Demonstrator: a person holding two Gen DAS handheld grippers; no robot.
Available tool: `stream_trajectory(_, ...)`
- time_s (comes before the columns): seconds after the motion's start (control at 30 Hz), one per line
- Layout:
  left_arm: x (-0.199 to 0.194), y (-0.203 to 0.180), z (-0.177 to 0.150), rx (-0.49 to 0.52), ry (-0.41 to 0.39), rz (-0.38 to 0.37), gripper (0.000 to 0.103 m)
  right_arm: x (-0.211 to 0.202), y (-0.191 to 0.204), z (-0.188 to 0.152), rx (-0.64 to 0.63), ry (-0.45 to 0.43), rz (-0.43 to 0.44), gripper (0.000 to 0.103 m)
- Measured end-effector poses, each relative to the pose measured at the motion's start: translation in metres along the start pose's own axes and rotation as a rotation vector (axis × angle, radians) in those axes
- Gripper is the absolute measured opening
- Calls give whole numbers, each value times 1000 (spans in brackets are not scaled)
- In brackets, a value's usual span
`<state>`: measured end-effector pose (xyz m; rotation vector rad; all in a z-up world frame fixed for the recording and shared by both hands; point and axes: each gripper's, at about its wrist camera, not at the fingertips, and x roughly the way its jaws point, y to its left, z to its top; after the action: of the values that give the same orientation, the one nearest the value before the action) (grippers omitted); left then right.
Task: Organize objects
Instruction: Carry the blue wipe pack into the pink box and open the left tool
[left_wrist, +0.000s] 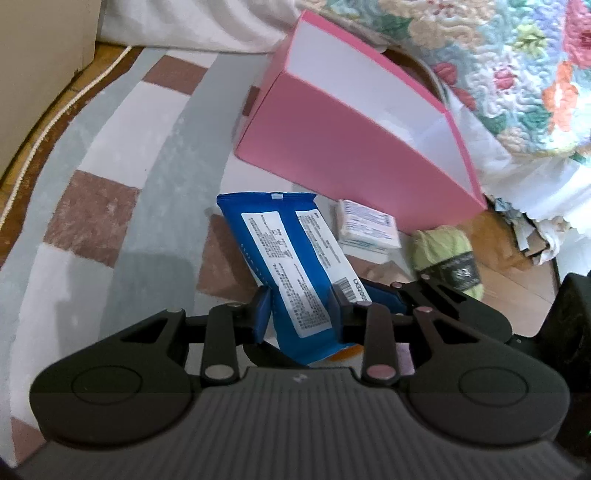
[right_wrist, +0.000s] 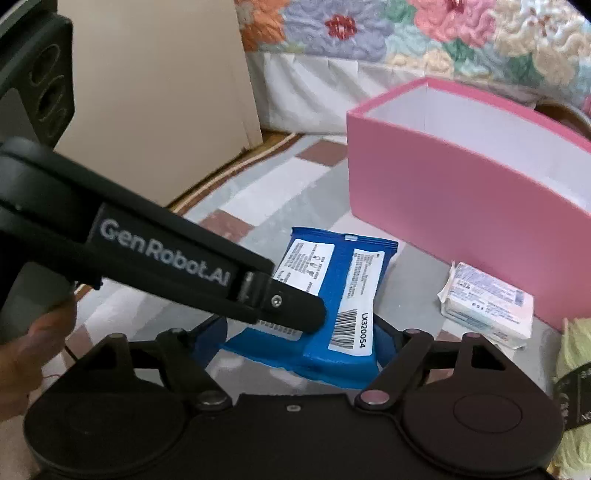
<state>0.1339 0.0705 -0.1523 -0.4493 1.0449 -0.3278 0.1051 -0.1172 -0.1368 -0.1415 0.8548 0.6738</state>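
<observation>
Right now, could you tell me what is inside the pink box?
Only white inner walls show inside the pink box; its floor is hidden behind the near wall, so I cannot tell whether anything lies in it.

Checked rug, floral quilt, white bed skirt, beige cabinet, wood floor
</observation>
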Motion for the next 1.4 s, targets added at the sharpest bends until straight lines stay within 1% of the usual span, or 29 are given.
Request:
stream_trajectory(0.27, -39, -28, -9, 48, -55, -15, 31, -36, 14, 7, -62, -61, -7, 82)
stream_trajectory(0.3, -42, -33, -9, 51, -66, -20, 31, -38, 16, 9, -69, -67, -14, 82)
stream_trajectory(0.33, -45, -39, -9, 63, -76, -22, 31, -23, 18, 18, -76, -74, -24, 82)
stream_trajectory(0.4, -53, -53, -7, 92, -101, -23, 31, -36, 19, 21, -87, -97, -50, 82)
stream_trajectory(0.6, -71, -89, 9, 161, -152, -36, 31, -61, 7, 40, -31, -156, -68, 82)
stream_trajectory(0.8, -78, -119, 36, 221, -149, -53, 31, -88, -3, 53, -21, -212, -106, 82)
stream_trajectory(0.83, -78, -123, 40, 233, -152, -53, 31, -90, -6, 56, -3, -226, -126, 82)
stream_trajectory(0.97, -74, -141, 62, 273, -164, -46, 30, -96, -20, 74, 38, -245, -141, 82)
stream_trajectory(1.17, -50, -152, 112, 243, -127, -69, 30, -93, -42, 110, 62, -229, -167, 82)
stream_trajectory(1.27, -29, -153, 134, 230, -107, -55, 30, -82, -60, 128, 61, -200, -180, 82)
stream_trajectory(1.33, -10, -150, 147, 207, -88, -38, 30, -70, -74, 139, 75, -171, -170, 82)
stream_trajectory(1.4, 11, -144, 157, 172, -71, -29, 30, -54, -93, 148, 99, -128, -139, 82)
